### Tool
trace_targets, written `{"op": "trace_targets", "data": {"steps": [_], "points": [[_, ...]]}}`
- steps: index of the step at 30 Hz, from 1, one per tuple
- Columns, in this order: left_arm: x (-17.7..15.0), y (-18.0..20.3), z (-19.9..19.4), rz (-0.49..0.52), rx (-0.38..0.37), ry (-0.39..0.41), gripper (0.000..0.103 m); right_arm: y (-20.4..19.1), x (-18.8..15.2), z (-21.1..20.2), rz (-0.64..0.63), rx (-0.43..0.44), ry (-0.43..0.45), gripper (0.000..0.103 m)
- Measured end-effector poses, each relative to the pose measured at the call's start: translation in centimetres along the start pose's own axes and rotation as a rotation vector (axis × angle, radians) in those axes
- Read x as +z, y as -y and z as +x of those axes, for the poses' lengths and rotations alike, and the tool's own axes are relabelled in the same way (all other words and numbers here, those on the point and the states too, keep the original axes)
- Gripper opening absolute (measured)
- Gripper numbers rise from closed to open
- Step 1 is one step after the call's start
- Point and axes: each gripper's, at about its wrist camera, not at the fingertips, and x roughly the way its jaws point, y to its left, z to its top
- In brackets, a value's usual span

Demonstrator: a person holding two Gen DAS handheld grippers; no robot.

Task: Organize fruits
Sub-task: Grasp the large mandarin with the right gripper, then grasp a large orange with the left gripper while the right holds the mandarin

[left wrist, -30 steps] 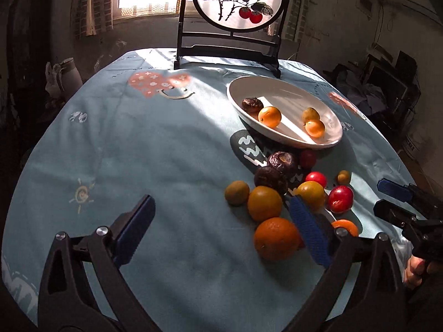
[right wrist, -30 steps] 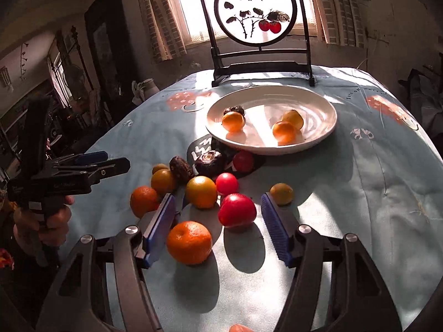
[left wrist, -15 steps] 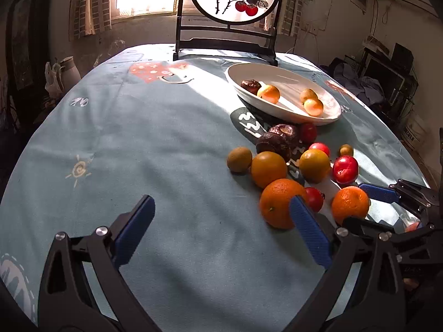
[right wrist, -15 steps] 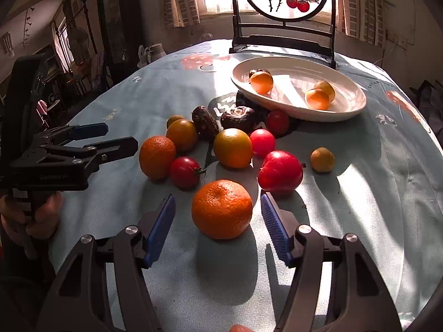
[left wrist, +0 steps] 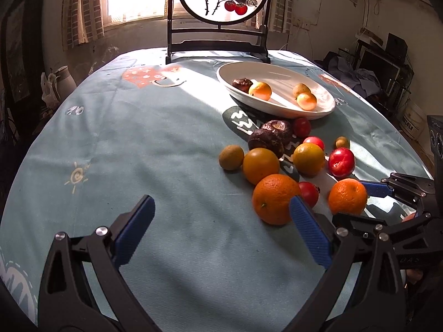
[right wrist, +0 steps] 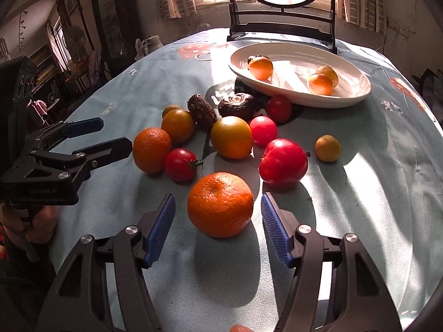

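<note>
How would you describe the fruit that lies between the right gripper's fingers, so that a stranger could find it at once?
Start at the white oval plate and come toward the camera, past the cluster of loose fruit on the blue tablecloth. The nearest piece, alone between the open blue pads of the right gripper, is the mandarin. Its bright orange, dimpled skin distinguishes it from the smooth red tomato just behind.

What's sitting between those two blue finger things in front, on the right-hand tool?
An orange mandarin sits on the tablecloth between the right gripper fingers, with a gap on each side; its jaws are open, not touching it. The right wrist view shows this.
</note>
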Motion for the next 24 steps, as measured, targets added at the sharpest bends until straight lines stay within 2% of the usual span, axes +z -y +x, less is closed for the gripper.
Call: {"op": "trace_targets", "data": {"steps": [13, 14, 17, 19, 21, 24], "points": [[0.0, 0.0, 0.1, 0.002, -0.002, -0.007, 0.099, 0.1, 0.2, 0.5, 0.01, -0.024, -0.023, 0.058], [0.0, 0.0, 0.1, 0.002, -0.001, -0.007, 0.099, 0.1, 0.2, 0.5, 0.011, -0.027, -0.023, 0.053], [0.0, 0.0, 0.1, 0.002, -0.002, -0.007, 0.099, 0.2, 0.2, 0.5, 0.014, -0.013, -0.022, 0.046], [0.0, 0.1, 0.1, 0.005, -0.007, -0.005, 0.099, 0.5, 0.1, 0.4, 0.028, -0.003, -0.013, 0.046], [-0.1, 0.2, -0.1, 0.013, -0.035, 0.004, 0.099, 1.2, 0.0, -0.3, 0.066, 0.04, 0.023, 0.046], [0.0, 0.8, -0.4, 0.054, -0.124, 0.013, 0.098, 2.4, -0.2, -1.1, 0.127, 0.069, 0.072, 0.046]]}}
